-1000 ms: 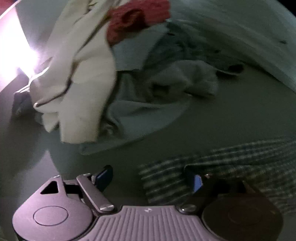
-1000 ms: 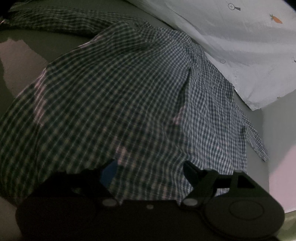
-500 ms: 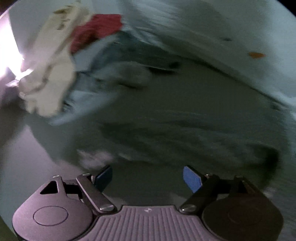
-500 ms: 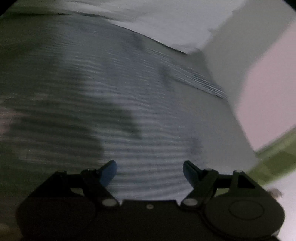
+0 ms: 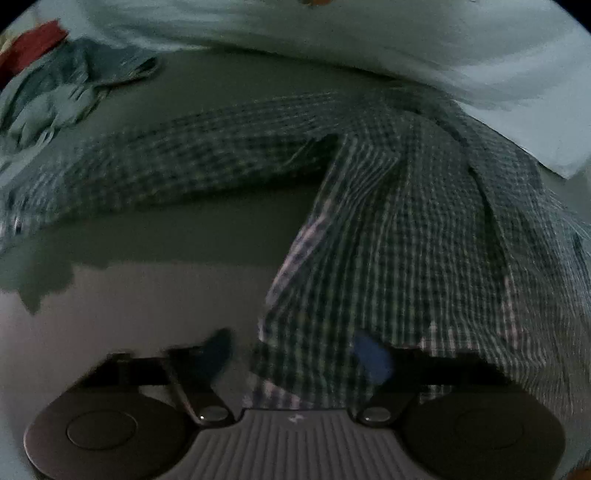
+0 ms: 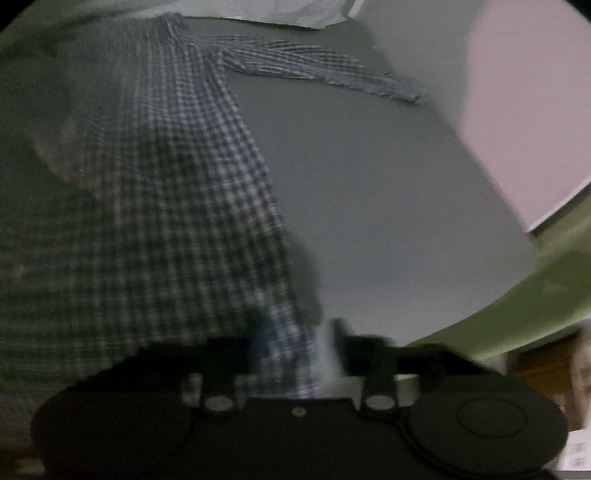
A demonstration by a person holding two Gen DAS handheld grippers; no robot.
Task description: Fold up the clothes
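Observation:
A blue-and-white checked shirt lies spread on a grey surface, one sleeve stretched to the left. My left gripper is open at the shirt's lower left hem corner, with the cloth lying between its fingers. In the right wrist view the same shirt fills the left half, its other sleeve stretched to the right. My right gripper stands at the lower right hem corner, its fingers partly closed with cloth between them; the blur hides whether they grip.
A pile of other clothes, with a red piece, lies at the far left. A pale sheet with small prints lies behind the shirt. The surface's right edge meets a pink floor and green border.
Both grippers swung outward and down to the shirt's bottom corners. The left has come off the sleeve end. The right fingers have narrowed around the hem.

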